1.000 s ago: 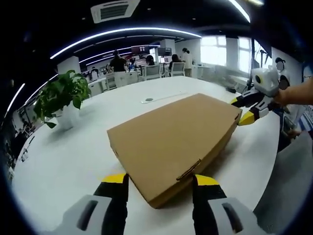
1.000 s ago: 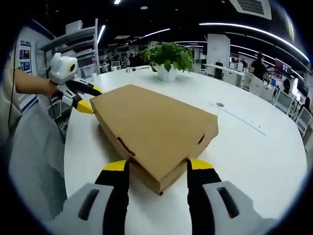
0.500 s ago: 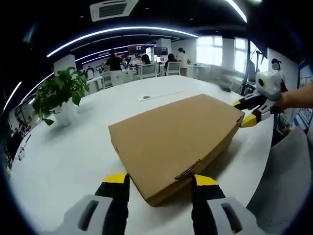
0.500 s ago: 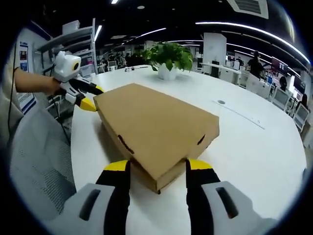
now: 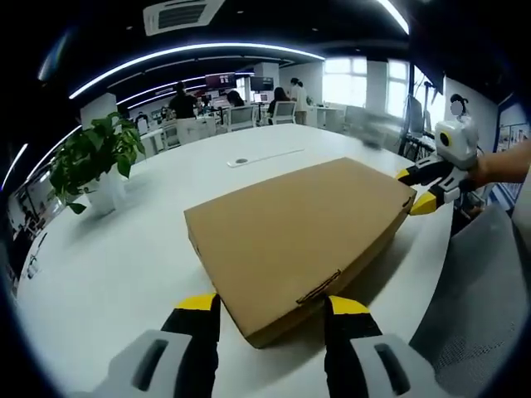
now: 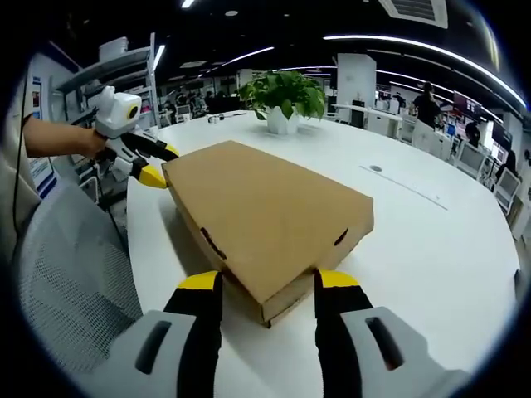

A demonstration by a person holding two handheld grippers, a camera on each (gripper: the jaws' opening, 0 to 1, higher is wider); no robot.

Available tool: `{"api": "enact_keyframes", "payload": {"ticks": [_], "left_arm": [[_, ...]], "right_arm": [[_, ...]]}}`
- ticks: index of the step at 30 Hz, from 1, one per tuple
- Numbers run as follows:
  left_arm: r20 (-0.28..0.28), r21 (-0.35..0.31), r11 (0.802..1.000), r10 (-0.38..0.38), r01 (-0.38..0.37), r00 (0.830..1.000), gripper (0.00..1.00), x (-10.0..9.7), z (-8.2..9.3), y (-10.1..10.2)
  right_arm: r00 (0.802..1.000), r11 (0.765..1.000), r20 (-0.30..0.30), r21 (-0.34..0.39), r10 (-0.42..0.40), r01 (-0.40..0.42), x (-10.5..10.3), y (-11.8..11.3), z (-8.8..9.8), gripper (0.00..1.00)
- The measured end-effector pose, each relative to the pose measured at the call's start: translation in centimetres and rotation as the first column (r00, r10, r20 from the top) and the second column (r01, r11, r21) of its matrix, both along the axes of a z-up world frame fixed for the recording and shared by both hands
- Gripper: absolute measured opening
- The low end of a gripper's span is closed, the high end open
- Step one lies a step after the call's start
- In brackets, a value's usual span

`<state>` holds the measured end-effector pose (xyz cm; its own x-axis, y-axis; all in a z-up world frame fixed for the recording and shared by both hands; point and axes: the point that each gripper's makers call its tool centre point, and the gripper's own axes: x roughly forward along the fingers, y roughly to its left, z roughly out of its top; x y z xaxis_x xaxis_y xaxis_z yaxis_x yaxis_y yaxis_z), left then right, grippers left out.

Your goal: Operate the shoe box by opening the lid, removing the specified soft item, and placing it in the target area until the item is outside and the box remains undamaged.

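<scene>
Left gripper view: the left tongs (image 5: 270,311) stand open at 6 o'clock, one jaw on each side of the near corner of the shoe box (image 5: 299,228). The pictures do not settle whether the jaws touch the cardboard. The box lies flat on the white desk (image 5: 116,257) with its lid closed; a small tab slot shows on the near side wall. At 3 o'clock the right tongs (image 5: 421,189) meet the far corner of the box, held by a hand (image 5: 498,166). A potted plant (image 5: 91,162) stands on the desk at 10 o'clock, well apart from the box.

Right gripper view: the right tongs (image 6: 259,286) are open at 6 o'clock, straddling the box (image 6: 265,215) corner nearest them. At 10 o'clock the left tongs (image 6: 158,164) reach the opposite corner. A mesh chair (image 6: 70,290) stands at 8 o'clock beside the desk (image 6: 431,249). The plant (image 6: 284,98) sits at 12 o'clock.
</scene>
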<state>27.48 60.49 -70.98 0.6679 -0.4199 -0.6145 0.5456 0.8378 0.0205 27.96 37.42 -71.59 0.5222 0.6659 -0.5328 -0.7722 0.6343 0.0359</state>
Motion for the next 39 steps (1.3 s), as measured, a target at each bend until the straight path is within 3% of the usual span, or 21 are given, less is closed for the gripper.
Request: {"api": "enact_keyframes", "payload": {"ticks": [8,30,39], "left_arm": [[-0.004,0.004,1.000,0.001,-0.001,1.000,0.50,-1.0,0.3,0.5],[-0.031,0.022,1.000,0.022,-0.021,0.999,0.51,-3.1,0.4,4.3],[-0.044,0.031,0.999,0.035,-0.033,0.998,0.52,-3.1,0.2,4.4]], "right_arm": [[1.000,1.000,-0.004,-0.002,0.009,-0.009,-0.6,0.9,0.1,0.41],[1.000,0.999,-0.015,0.044,0.022,-0.021,-2.4,4.6,0.2,0.41],[1.000,0.999,0.007,0.044,0.011,-0.011,-2.4,4.4,0.2,0.40]]}}
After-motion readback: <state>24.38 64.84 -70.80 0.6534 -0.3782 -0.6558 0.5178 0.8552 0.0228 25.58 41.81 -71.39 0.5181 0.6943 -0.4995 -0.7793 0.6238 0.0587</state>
